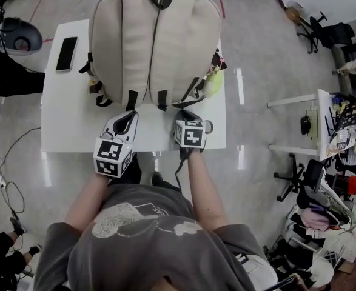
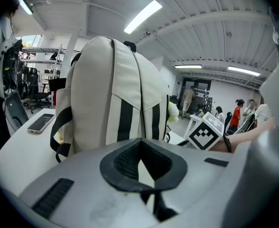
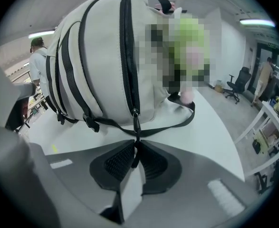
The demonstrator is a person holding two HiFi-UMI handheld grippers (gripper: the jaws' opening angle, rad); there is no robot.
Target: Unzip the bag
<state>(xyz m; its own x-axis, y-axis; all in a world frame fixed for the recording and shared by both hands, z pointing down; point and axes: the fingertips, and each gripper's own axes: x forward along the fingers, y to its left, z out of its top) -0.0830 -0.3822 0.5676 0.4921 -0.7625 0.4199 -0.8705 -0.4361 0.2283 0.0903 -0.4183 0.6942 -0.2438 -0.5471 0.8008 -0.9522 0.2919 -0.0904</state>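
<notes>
Currently the backpack [image 1: 153, 41] lies on the white table [image 1: 68, 114], its base and strap ends toward the person, so its zips are within reach of both tools.

Right gripper [image 3: 136, 144]: clenched on the zipper pull [image 3: 136, 127] at the lower end of the dark zip track that runs up the bag's side. The pull hangs straight down from the slider into the pads. That suits a draw along the track, not across it.

Left gripper [image 2: 139, 144]: jaws together with nothing between them, held low over the table just short of the bag's base. It touches no part of the bag. Judged purpose: to be on hand to brace the bag.

Zip: teeth closed along the whole visible length, so opening has not begun.

Other items: a phone [image 1: 67, 53] lies on the table beside the bag's left flank, clear of the work. A yellow-green charm [image 1: 213, 82] hangs at the right flank.

Risk, as judged: with the bag unbraced, pulling may drag it across the table and leave the slider unmoved.
</notes>
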